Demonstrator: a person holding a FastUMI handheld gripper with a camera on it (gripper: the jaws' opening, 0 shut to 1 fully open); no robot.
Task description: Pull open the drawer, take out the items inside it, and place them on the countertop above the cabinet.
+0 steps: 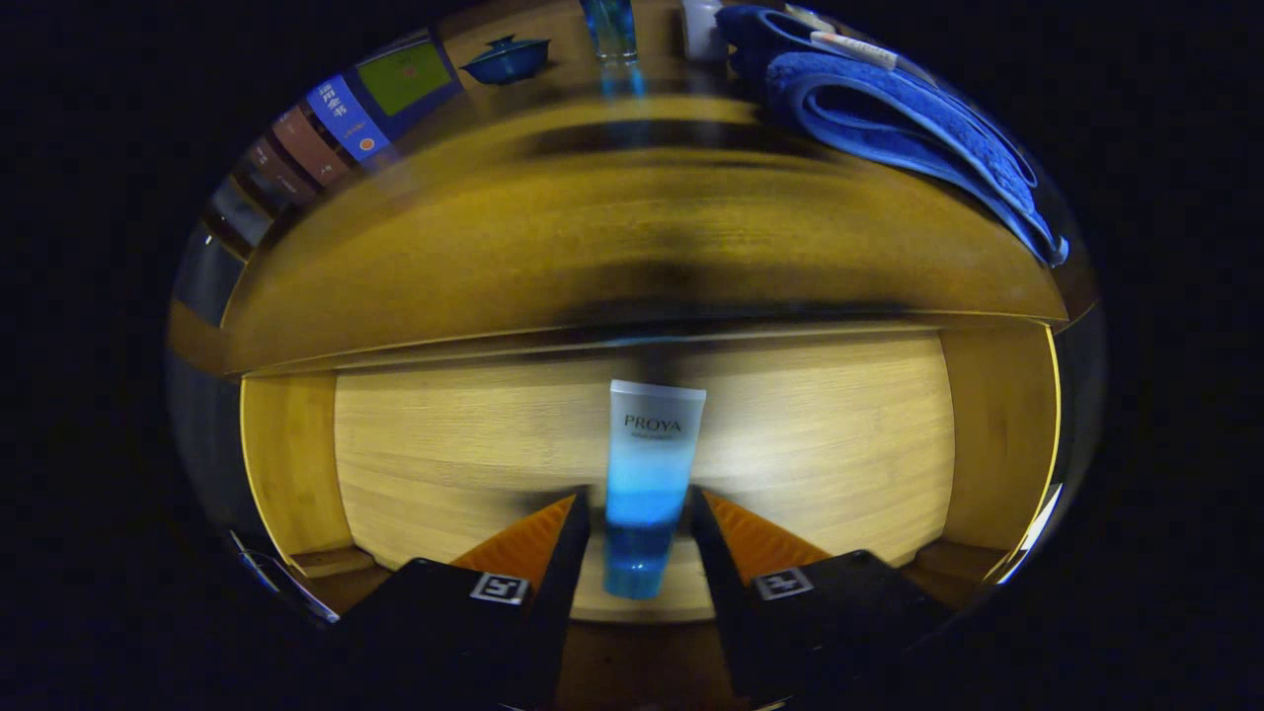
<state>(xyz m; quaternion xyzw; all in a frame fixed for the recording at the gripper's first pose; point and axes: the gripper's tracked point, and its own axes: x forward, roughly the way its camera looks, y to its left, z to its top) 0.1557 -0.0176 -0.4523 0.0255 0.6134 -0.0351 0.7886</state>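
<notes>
Tube sits between the two fingers of the gripper, over the open drawer. The tongs are closed in on it, one finger pressed to each side of the lower blue part, so it's pinched approx. at its lower third. Long axis runs straight along the fingers, i.e. away from the cam. The flat wide white end points fwd toward the cabinet front, and the narrower dark-blue cap end points back toward the gripper body, sticking out behind the fingertips. Colour goes white at the far end, then light blue, then deeper blue at the cap. There's a short line of dark caps lettering across the white part w/ a smaller line under it; the small line is too fine to make out. Drawer is pulled out: pale wood bottom beneath the tube, side walls on both sides. Above and beyond it is the countertop, darker wood, blurred. On it, far right, a folded blue towel w/ a white tag near its back edge. At the back are a blue lidded cup and a clear blue glass. Far left is a row of books, spines out, w/ printing on a blue spine that's too small to tell.
</notes>
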